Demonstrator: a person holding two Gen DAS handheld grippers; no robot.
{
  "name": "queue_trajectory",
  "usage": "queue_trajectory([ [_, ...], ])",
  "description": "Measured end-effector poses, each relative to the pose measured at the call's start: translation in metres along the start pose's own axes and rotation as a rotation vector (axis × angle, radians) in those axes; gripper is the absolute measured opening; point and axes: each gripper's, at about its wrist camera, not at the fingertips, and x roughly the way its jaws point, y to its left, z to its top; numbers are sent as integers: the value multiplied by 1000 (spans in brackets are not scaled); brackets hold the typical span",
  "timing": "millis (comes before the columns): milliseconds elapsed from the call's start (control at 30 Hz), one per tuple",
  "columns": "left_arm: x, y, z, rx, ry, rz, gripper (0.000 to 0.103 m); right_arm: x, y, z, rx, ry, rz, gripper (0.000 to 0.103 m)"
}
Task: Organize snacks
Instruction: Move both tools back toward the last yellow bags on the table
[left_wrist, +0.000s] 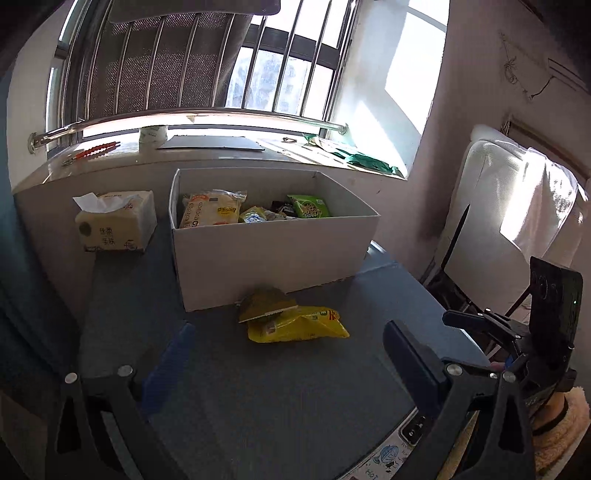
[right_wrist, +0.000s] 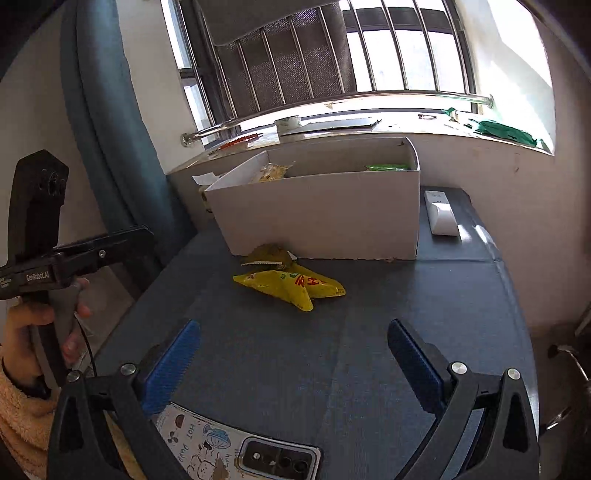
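Observation:
A white cardboard box (left_wrist: 273, 254) stands on the blue-grey table and holds several snack packets (left_wrist: 214, 212); it also shows in the right wrist view (right_wrist: 325, 218). A yellow snack bag (left_wrist: 299, 325) lies on the table just in front of the box, with a smaller olive-brown packet (left_wrist: 266, 301) resting on its far end against the box. Both show in the right wrist view: yellow bag (right_wrist: 295, 286), olive packet (right_wrist: 267, 254). My left gripper (left_wrist: 288, 354) is open and empty, short of the bags. My right gripper (right_wrist: 291, 350) is open and empty, also short of them.
A tissue pack (left_wrist: 116, 225) sits left of the box. A white remote-like object (right_wrist: 441, 212) lies right of the box. A phone in a cartoon case (right_wrist: 236, 448) lies at the table's near edge. A windowsill with clutter runs behind; a chair back (left_wrist: 509, 206) stands at right.

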Motion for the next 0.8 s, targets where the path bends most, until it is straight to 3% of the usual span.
queue_trajectory([
  [100,-14,-8,-29,-72,-62,0,103,2,1,-13,5,69,26,103],
  [167,-20,-11,-48,-102,-89,-32,103,0,4,-15,-27,51,-10,103],
  [333,-32,-14,-78,-150,-102,14,103,8,4,-15,-39,65,-23,103],
  [633,-35,-8,-87,-179,-126,48,103,35,16,-6,-132,104,-77,103],
  [800,-40,-2,-94,-192,-152,96,103,64,21,8,-186,130,-62,103],
])
